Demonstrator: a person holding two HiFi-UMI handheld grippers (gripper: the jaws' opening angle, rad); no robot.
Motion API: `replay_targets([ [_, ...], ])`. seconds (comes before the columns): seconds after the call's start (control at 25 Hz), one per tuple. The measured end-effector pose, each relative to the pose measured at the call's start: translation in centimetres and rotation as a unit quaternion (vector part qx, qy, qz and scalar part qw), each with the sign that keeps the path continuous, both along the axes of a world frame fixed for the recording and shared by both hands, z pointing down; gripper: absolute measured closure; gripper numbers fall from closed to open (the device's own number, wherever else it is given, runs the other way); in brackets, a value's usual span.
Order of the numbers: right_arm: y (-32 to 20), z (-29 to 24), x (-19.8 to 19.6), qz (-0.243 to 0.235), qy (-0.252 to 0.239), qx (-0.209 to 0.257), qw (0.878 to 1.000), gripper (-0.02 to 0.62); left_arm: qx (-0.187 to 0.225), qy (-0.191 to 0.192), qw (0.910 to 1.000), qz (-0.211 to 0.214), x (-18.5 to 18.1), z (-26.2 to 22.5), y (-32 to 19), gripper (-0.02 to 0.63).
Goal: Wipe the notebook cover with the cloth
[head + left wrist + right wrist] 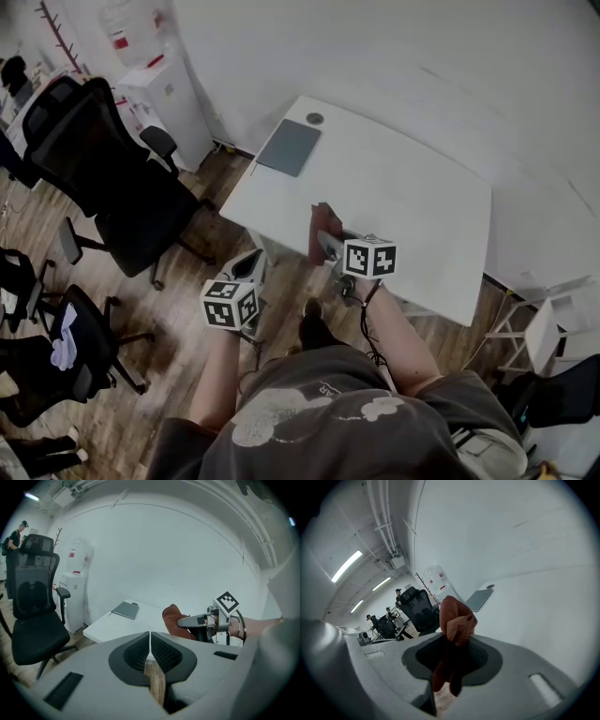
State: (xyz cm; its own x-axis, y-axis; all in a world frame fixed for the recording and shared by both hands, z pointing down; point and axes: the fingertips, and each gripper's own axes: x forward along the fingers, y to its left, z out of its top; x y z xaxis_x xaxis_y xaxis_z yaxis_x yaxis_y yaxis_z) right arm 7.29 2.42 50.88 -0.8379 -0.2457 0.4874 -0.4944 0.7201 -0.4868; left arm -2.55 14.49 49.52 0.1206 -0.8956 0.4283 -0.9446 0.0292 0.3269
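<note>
A grey notebook (pixel 289 147) lies at the far left corner of the white table (pixel 412 197); it also shows in the left gripper view as the notebook (pixel 125 610) and in the right gripper view as the notebook (pixel 478 599). My right gripper (pixel 322 239) is shut on a rust-brown cloth (pixel 321 228) over the table's near edge; the cloth (pixel 454 625) bunches up between its jaws. My left gripper (pixel 251 270) hangs shut and empty over the floor in front of the table, its jaws meeting (pixel 150 645).
A small dark round object (pixel 314 119) sits by the notebook. A black office chair (pixel 112 178) and a water dispenser (pixel 155 80) stand left of the table. More chairs (pixel 47 347) crowd the near left. White shelving (pixel 553 328) stands at the right.
</note>
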Motion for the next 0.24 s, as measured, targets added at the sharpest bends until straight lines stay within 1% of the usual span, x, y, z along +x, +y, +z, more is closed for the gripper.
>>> replay_targets([
  [0.24, 2.3, -0.6, 1.8, 0.005, -0.012, 0.003, 1.000, 0.492, 0.003, -0.002, 1.0000, 0.003, 1.5, -0.3, 2.1, 0.598],
])
